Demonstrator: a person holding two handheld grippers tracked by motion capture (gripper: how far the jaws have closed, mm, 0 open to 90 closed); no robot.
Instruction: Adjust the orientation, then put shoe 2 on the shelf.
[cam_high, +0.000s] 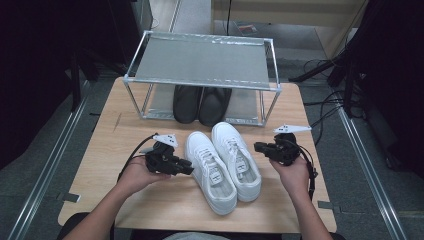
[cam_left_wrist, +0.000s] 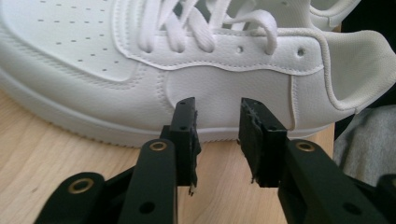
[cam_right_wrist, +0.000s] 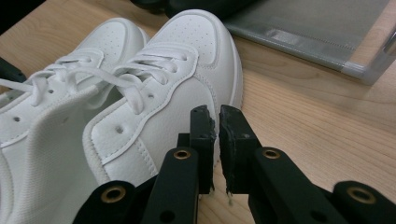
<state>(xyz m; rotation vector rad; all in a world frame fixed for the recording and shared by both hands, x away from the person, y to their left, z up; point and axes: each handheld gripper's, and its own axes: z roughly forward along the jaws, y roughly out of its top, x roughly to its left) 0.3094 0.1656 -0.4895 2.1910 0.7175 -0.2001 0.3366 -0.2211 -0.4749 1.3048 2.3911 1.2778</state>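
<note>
Forearms come in from the bottom of the high view, one gripper in each hand, with a pair of white sneakers sitting between them on the wooden table (cam_high: 150, 207). Left gripper (cam_high: 186, 169) points in at the outer side of the left sneaker (cam_high: 210, 170); its jaws stand clearly apart with bare table showing through the gap, nothing clamped, tips just short of the sole edge. In the left gripper view that gap lines up with the shoe's side panel below the laces. Right gripper (cam_high: 259, 147) sits beside the right sneaker (cam_high: 236, 159), jaws only a narrow slit apart and gripping nothing, right next to the leather by the heel side, can't tell if it's actually touching. Farther back there's a metal shoe rack (cam_high: 200, 62), top shelf bare, with a pair of black shoes (cam_high: 201, 104) on the bottom shelf.
</note>
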